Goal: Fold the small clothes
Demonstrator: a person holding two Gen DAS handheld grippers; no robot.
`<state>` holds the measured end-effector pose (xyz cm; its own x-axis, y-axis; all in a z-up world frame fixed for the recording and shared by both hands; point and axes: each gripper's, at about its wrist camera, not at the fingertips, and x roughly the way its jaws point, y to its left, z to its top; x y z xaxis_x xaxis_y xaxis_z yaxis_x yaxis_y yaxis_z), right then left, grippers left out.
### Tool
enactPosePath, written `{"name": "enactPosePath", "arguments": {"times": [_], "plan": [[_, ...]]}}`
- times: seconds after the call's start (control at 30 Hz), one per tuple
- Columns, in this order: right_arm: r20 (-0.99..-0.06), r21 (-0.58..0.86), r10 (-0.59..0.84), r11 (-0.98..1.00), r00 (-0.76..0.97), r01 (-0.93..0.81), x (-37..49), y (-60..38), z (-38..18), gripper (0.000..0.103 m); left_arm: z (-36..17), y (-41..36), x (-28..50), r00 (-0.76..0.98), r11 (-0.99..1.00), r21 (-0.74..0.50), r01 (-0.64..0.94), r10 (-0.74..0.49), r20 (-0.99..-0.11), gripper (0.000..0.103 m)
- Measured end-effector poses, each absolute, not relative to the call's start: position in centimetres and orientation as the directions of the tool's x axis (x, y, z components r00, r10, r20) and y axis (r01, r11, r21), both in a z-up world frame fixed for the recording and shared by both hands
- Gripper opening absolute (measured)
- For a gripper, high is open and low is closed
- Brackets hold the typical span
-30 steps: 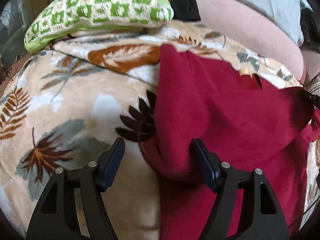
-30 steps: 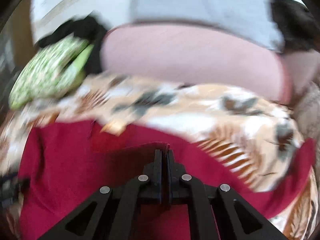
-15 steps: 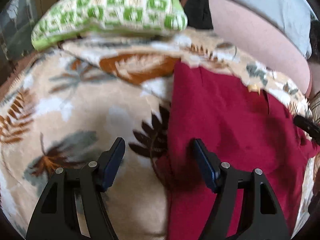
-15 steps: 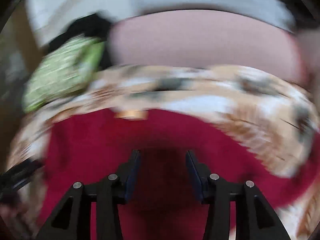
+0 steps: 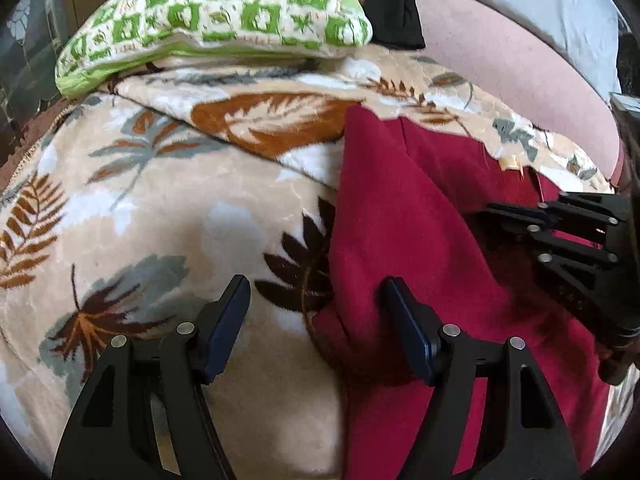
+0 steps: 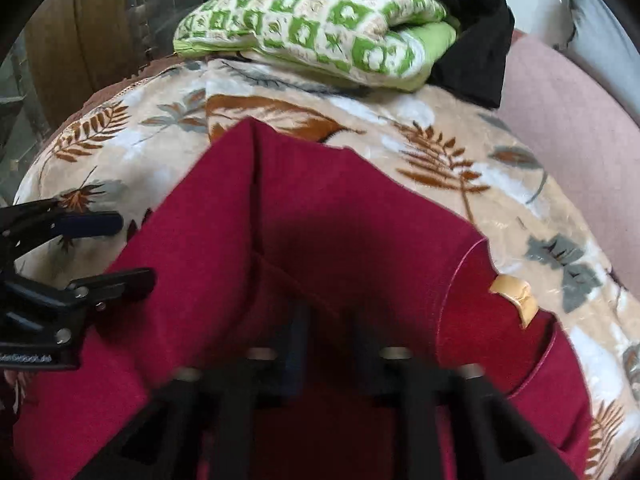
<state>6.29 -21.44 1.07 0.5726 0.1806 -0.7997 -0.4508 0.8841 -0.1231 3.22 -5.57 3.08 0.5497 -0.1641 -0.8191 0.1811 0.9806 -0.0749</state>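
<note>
Left wrist view first: what is the left claw (image 5: 316, 288) doing?

It is hanging wide open and gripping nothing. One finger is sitting over the leaf-print blanket (image 5: 160, 220), and the other is sitting over the near edge of the red garment (image 5: 400, 220), so the jaws are straddling that edge.

Where is the garment lying?

It is lying spread on the blanket, on the right side of this view, with its far edge reaching toward the pink cushion (image 5: 520, 80). A ridge of cloth is running up its middle. In the right wrist view it is filling the centre, rising like a tent, and a small tan label (image 6: 514, 296) is showing at its neck opening.

And the right claw (image 5: 490, 213)?

It is coming in from the right edge of the left wrist view with its fingers lying close together, the tips meeting that raised ridge. Its jaws have just been closing, and red cloth is sitting between them. In its own view the fingers are blurring badly, but it is looking pinched onto the garment.

Anything else lying around?

A green-and-white checked pillow (image 5: 220, 12) is resting at the far end of the blanket, and a black cloth (image 5: 396, 12) is lying just beside it.
</note>
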Motion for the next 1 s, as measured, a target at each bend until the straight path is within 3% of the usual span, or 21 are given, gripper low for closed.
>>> {"name": "enactPosePath", "arguments": {"times": [0.17,0.3,0.4,0.47,0.53,0.67,0.73,0.8,0.83,0.87,1.0], "plan": [[-0.742,-0.113,0.089,0.960,0.665,-0.255,6.4,-24.6,3.1,0.003,3.4,-5.6,3.7,0.556,0.985,-0.071,0.160,-0.149,-0.818,0.071],[-0.775,-0.042,0.088,0.981,0.625,-0.190,7.6,-25.5,1.5,0.004,2.9,-6.3,4.0,0.546,0.986,-0.027,0.162,-0.112,-0.830,0.071],[-0.766,0.001,0.099,0.988,0.635,-0.153,5.7,-26.4,2.4,0.014,3.8,-5.7,3.4,0.570,0.987,-0.063,0.151,-0.139,-0.810,0.071],[-0.728,0.055,0.116,0.992,0.675,-0.110,2.9,-28.0,3.5,0.030,4.9,-5.5,2.8,0.604,0.984,-0.089,0.151,-0.164,-0.780,0.071],[-0.709,0.012,0.025,1.000,0.705,-0.024,0.3,-29.8,3.9,0.042,5.5,-5.8,2.6,0.620,0.981,-0.098,0.168,-0.183,-0.763,0.071],[-0.666,-0.094,-0.237,0.967,0.707,0.236,-3.3,-35.2,4.0,0.042,5.4,-7.7,2.8,0.603,0.972,-0.095,0.217,-0.210,-0.770,0.071],[-0.693,-0.102,-0.299,0.941,0.656,0.322,-3.1,-37.9,3.2,0.043,4.6,-8.8,2.9,0.583,0.968,-0.090,0.235,-0.215,-0.783,0.071],[-0.755,-0.061,-0.228,0.958,0.614,0.281,-1.9,-39.5,1.6,0.041,3.1,-9.9,3.3,0.536,0.969,-0.047,0.243,-0.174,-0.826,0.071],[-0.777,-0.038,-0.193,0.965,0.600,0.260,-1.6,-39.8,1.0,0.020,2.4,-10.2,3.2,0.518,0.971,-0.023,0.238,-0.147,-0.843,0.071],[-0.787,-0.041,-0.188,0.966,0.587,0.255,-1.5,-39.9,0.7,0.007,1.7,-10.3,3.1,0.503,0.972,-0.001,0.234,-0.122,-0.856,0.071],[-0.737,-0.054,-0.261,0.942,0.624,0.330,-2.8,-41.1,1.7,0.005,1.2,-9.8,2.4,0.517,0.975,-0.019,0.221,-0.134,-0.845,0.073]]}}
